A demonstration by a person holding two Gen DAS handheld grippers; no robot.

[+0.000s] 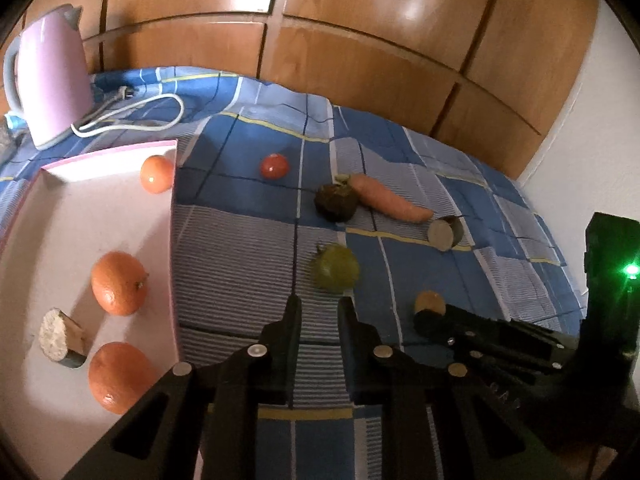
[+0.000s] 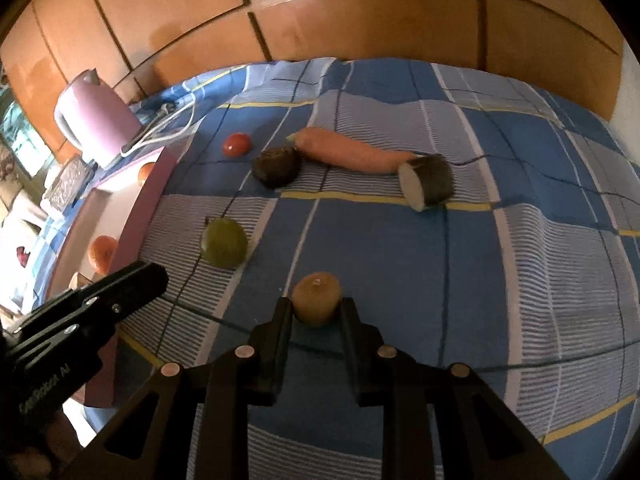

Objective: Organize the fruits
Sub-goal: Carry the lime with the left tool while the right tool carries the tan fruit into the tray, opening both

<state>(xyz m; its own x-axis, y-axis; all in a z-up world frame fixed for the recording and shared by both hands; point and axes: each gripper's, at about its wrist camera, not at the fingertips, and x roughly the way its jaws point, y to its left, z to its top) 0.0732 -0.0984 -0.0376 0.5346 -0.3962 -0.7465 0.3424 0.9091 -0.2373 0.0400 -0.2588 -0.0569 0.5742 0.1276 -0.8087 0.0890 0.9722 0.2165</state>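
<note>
- Near the bed's front edge, my right gripper has its jaws clamped on the brown fruit.
- Left gripper: jaws together, empty, short of the green fruit.
- Next, I judge: carry it to the pink tray.

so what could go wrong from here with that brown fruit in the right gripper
The right gripper pinches the brown fruit only at its fingertips, so it may slip out on the way to the pink tray. The left gripper lies along that path, so the two could collide. The tray's raised wall could also catch a low carry.
</note>
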